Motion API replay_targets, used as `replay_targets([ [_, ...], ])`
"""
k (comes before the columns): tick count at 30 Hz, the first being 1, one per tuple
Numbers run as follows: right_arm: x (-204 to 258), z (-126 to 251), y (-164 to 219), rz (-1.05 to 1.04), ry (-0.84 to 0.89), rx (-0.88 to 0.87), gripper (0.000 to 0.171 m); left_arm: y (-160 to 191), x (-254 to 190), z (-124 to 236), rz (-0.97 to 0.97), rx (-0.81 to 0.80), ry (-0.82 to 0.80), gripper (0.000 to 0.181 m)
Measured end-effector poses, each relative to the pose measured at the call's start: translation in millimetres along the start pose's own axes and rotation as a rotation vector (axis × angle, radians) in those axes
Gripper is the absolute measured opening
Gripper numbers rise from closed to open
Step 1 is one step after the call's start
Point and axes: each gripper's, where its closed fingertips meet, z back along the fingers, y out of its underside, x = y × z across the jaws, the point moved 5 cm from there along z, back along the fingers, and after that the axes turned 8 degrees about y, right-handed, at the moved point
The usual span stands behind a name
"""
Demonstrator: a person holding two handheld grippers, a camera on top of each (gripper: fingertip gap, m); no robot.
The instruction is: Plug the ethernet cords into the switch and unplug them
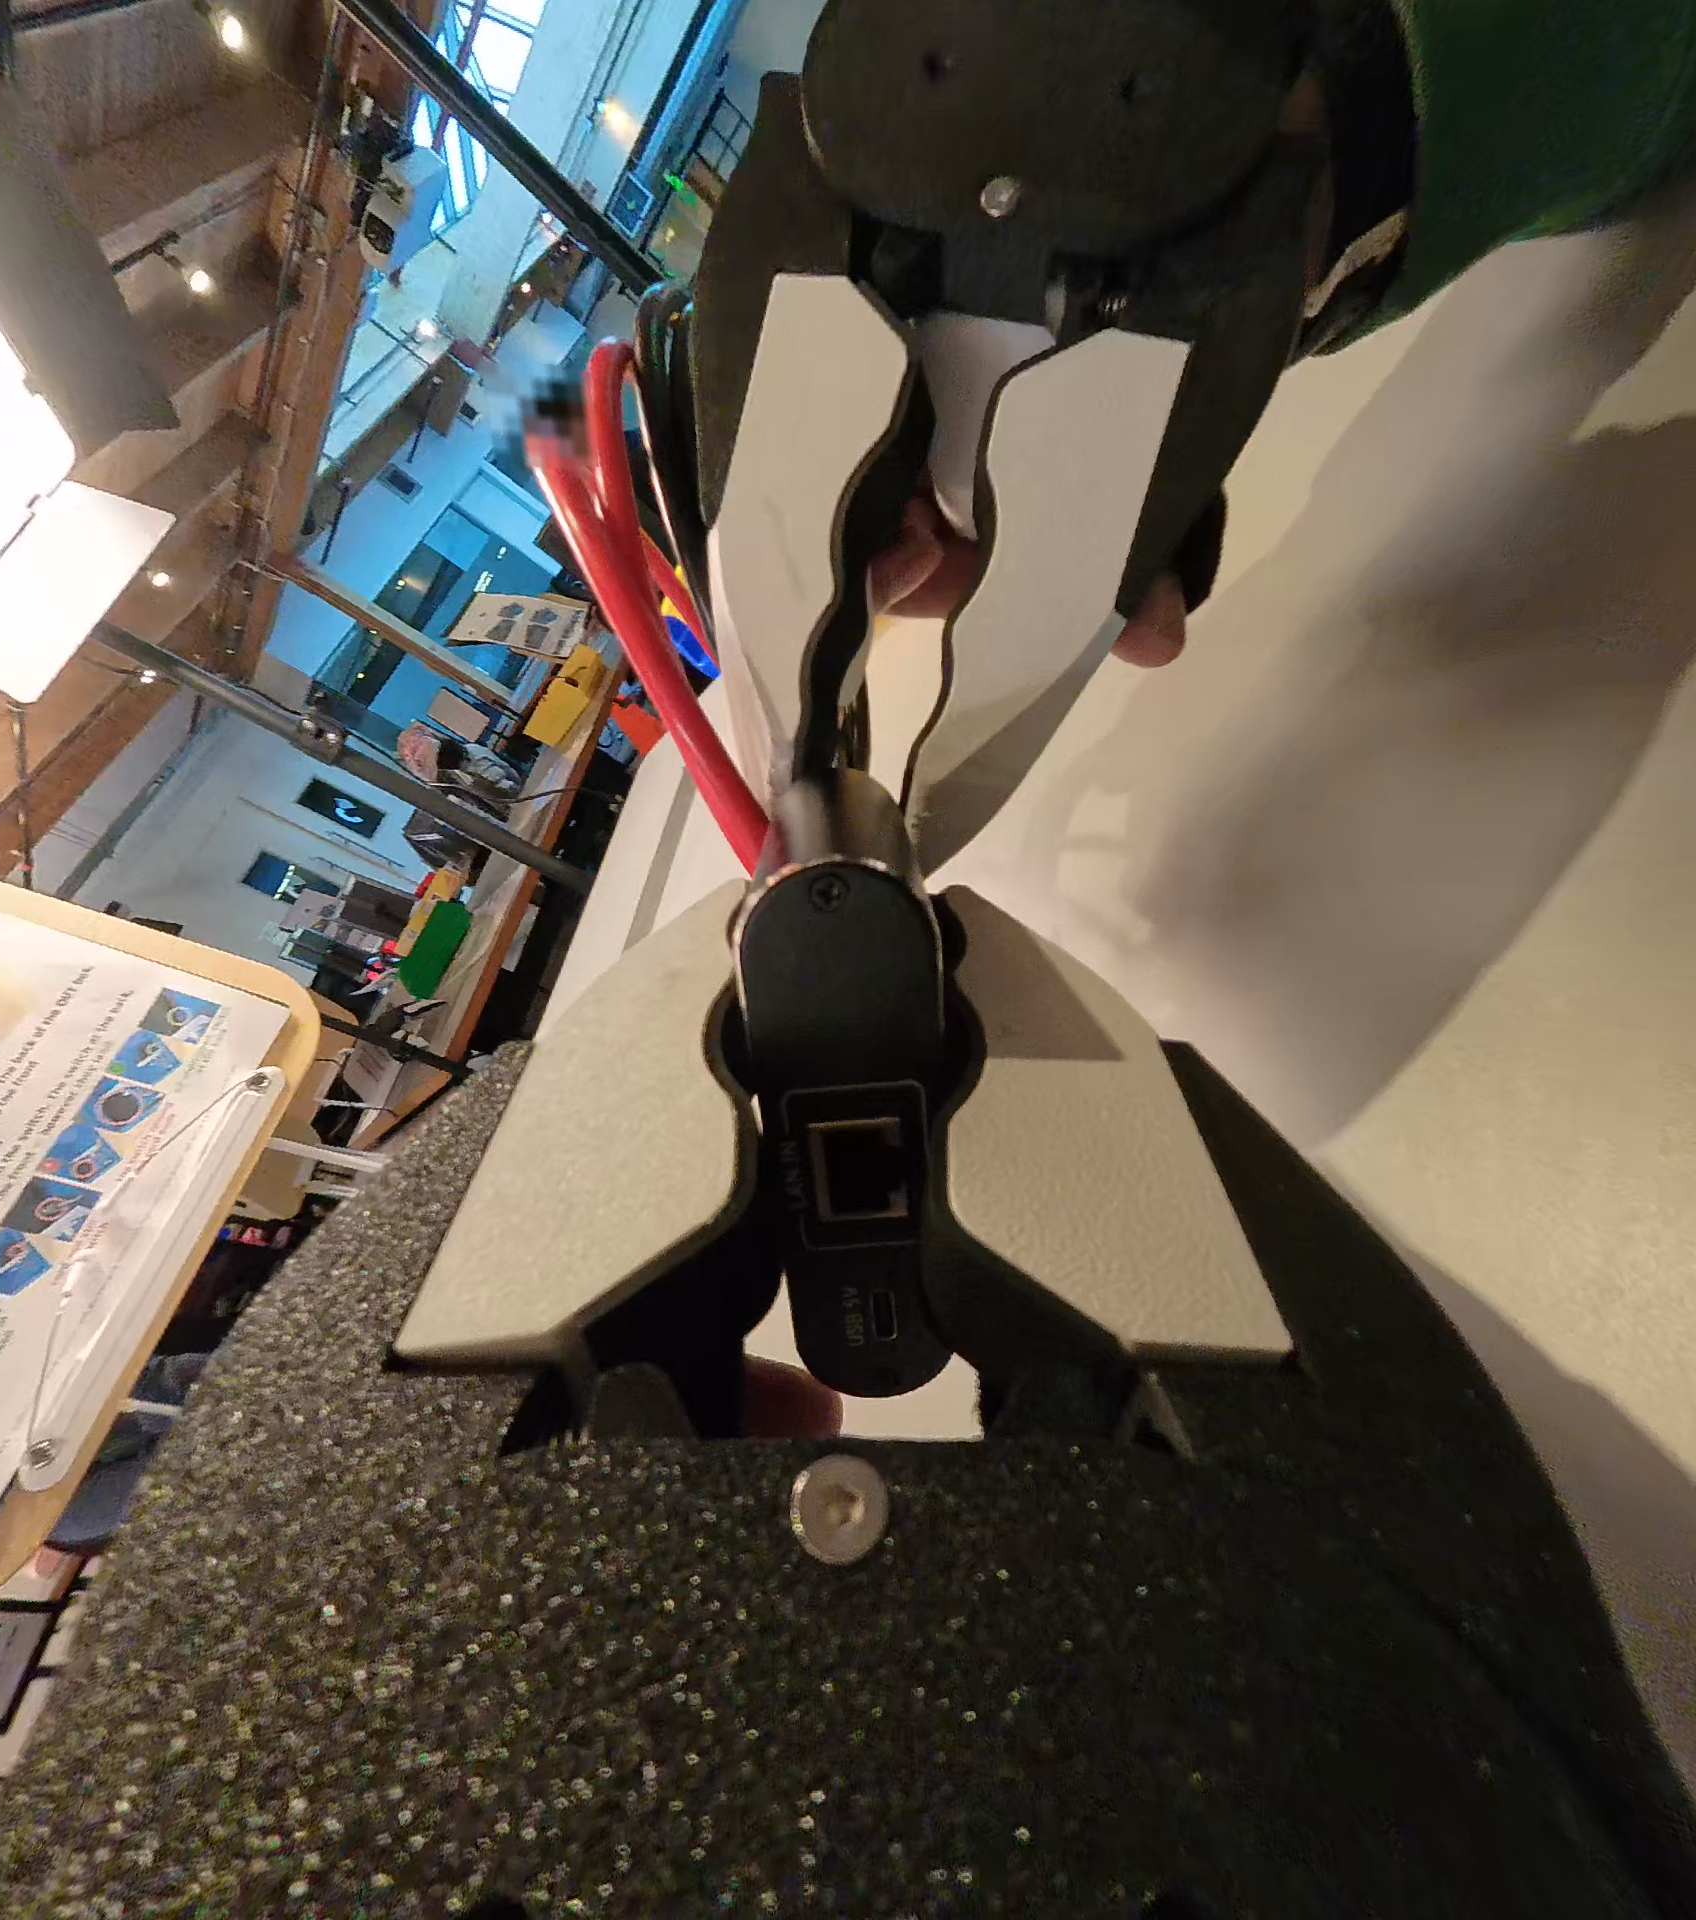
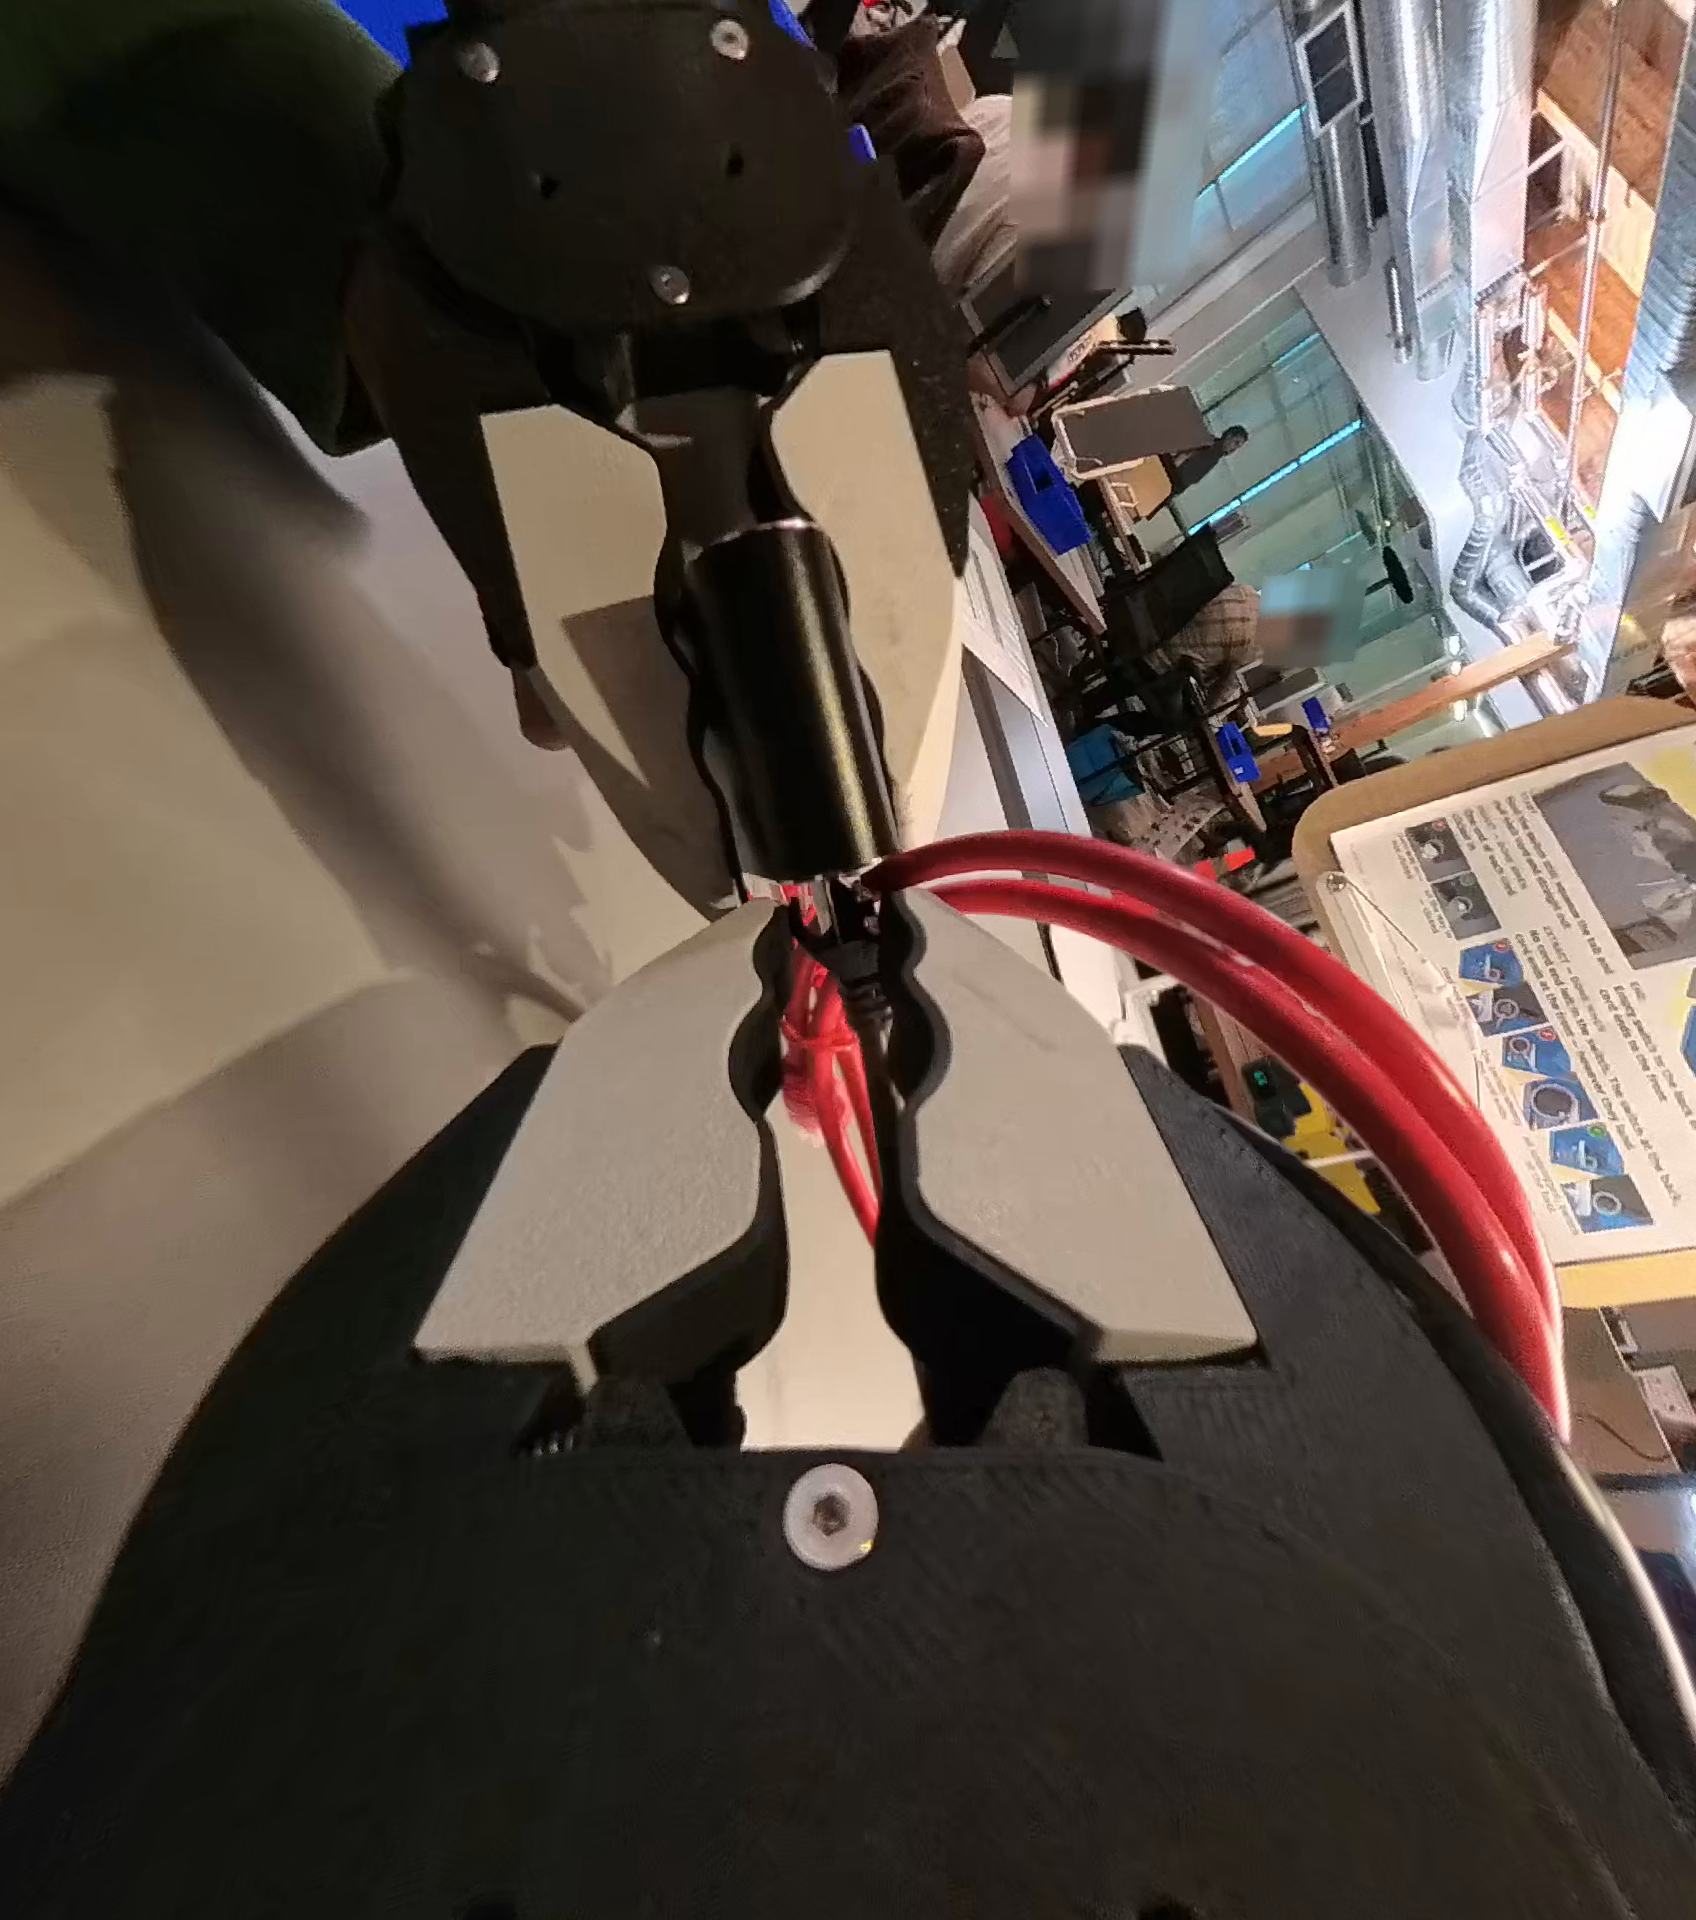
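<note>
The left gripper (image 1: 839, 914) has its jaws pressed on the black switch (image 1: 849, 1091), a small oblong device held in the air, with one end face turned to the camera. On that face one network port (image 1: 859, 1169) stands empty, and a smaller socket sits below it. At the far end of the switch the right gripper (image 2: 828, 920) meets it; its jaws are almost together and pinch a black cord (image 2: 859, 992) just behind the plug, right at the switch's end (whether this plug is fully seated I cannot tell, because the fingertips hide the joint). Two red cords (image 2: 1239, 966) leave the same end and loop away to the side, so they look plugged in; a loose red plug (image 2: 813, 1081) hangs between the right fingers.

My judgement: the plugging part seems mostly done on the far end, and the black cord is the one in hand now, either going in or coming out. The unplugging of the red cords looks not yet done. Behind, an instruction sheet (image 2: 1592, 997) lies on a wooden board, near the white table (image 1: 1446, 727).
</note>
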Motion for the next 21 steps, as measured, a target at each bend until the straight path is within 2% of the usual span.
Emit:
replay_targets([
  [8, -9, -4, -6, -0.074, 0.122, 0.059, 0.015, -3, 9, 3, -0.085, 0.045, -0.134, 0.029],
  [15, -11, -3, -6, -0.183, 0.081, 0.038, 0.015, -5, 9, 4, -0.056, 0.006, -0.124, 0.03],
  [21, -12, -1, -7, -0.171, 0.101, 0.035, 0.015, -9, 9, 4, -0.186, 0.065, -0.207, 0.029],
])
